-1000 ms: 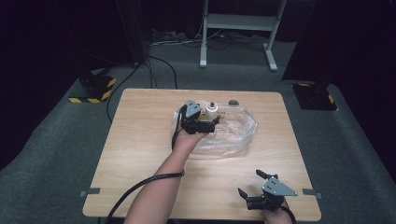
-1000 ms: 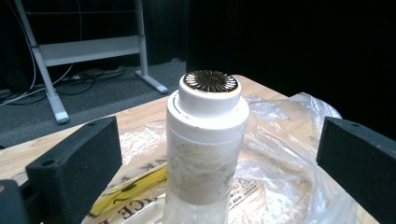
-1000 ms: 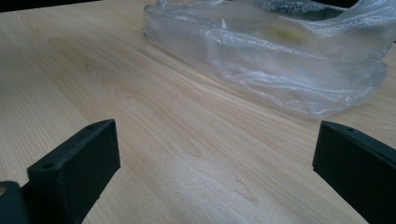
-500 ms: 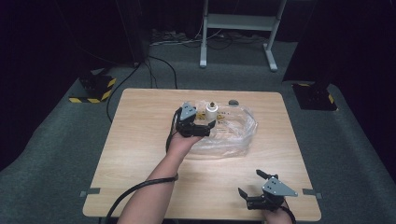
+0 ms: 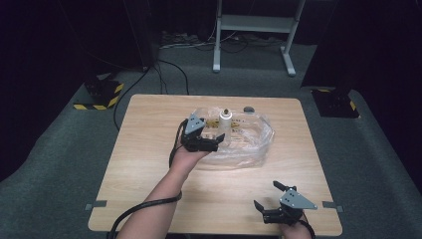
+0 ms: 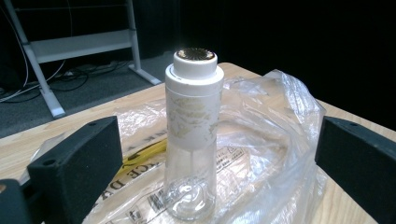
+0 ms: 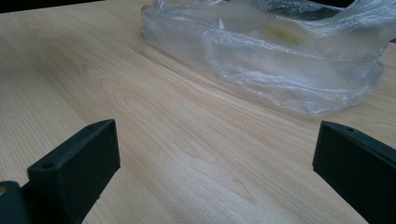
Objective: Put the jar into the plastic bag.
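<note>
A clear bottle [image 5: 227, 121] with a white cap and a pale label stands upright on a crumpled clear plastic bag [image 5: 249, 144] at the table's far middle. My left gripper [image 5: 217, 141] is open just left of and near the bottle. In the left gripper view the bottle [image 6: 192, 135] rises between the two spread jaws, a little ahead of them and not touched, with the bag [image 6: 280, 126] under and behind it. My right gripper [image 5: 266, 194] rests open at the near right of the table. In the right gripper view, bare wood lies between its jaws and the bag [image 7: 280, 70] lies farther off.
A small grey round object [image 5: 248, 109] lies on the wooden table [image 5: 149, 174] behind the bag. A white metal stand [image 5: 254, 30] and cables are on the floor beyond the table. Black and yellow floor markers [image 5: 99, 94] sit at the left.
My left gripper has drawn slightly back and to the left from the bottle. The right gripper has not moved.
</note>
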`<move>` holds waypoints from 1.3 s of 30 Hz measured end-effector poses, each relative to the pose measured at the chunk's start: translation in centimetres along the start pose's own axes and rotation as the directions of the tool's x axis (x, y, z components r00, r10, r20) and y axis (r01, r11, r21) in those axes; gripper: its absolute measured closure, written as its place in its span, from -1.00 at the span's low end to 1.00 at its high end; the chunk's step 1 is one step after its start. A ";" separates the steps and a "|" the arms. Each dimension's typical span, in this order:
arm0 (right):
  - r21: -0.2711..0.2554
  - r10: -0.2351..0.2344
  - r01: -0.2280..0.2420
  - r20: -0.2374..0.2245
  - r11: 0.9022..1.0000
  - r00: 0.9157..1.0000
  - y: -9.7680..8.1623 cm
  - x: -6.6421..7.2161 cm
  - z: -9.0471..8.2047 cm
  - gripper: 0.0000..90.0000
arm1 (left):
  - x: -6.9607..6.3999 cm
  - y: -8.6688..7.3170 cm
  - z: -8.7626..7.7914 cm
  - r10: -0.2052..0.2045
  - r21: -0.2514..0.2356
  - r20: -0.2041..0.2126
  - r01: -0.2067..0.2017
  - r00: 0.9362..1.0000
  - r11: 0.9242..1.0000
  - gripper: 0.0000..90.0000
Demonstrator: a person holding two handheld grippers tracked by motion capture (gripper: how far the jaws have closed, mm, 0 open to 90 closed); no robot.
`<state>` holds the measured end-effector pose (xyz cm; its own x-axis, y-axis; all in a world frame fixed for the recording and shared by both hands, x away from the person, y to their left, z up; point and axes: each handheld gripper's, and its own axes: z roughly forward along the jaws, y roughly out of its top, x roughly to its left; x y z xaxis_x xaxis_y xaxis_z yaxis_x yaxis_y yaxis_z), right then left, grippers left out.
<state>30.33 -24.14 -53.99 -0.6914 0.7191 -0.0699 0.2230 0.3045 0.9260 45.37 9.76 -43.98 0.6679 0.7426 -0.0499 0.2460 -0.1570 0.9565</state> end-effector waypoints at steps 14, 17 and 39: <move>0.008 -0.007 0.007 0.006 1.000 1.000 0.0 0.1 0.1 -0.99 | 0.0 -1.3 -3.4 -0.012 -0.002 0.033 0.012 0.999 1.000 -0.97; 0.008 -0.007 0.007 0.006 1.000 1.000 0.0 0.1 0.1 -0.99 | -0.1 -1.8 -4.2 -0.024 -0.009 0.038 0.024 0.999 1.000 -0.97; 0.016 -0.013 0.012 0.016 1.000 1.000 0.1 0.2 0.2 -0.99 | 0.6 -5.8 -10.8 -0.027 -0.003 -0.020 0.027 0.999 1.000 -0.97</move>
<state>30.35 -23.89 -54.00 -0.6830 0.7252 -0.0877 0.2254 0.3234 0.9190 36.72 18.15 -46.47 0.6471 0.7592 -0.0699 0.2618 -0.1352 0.9556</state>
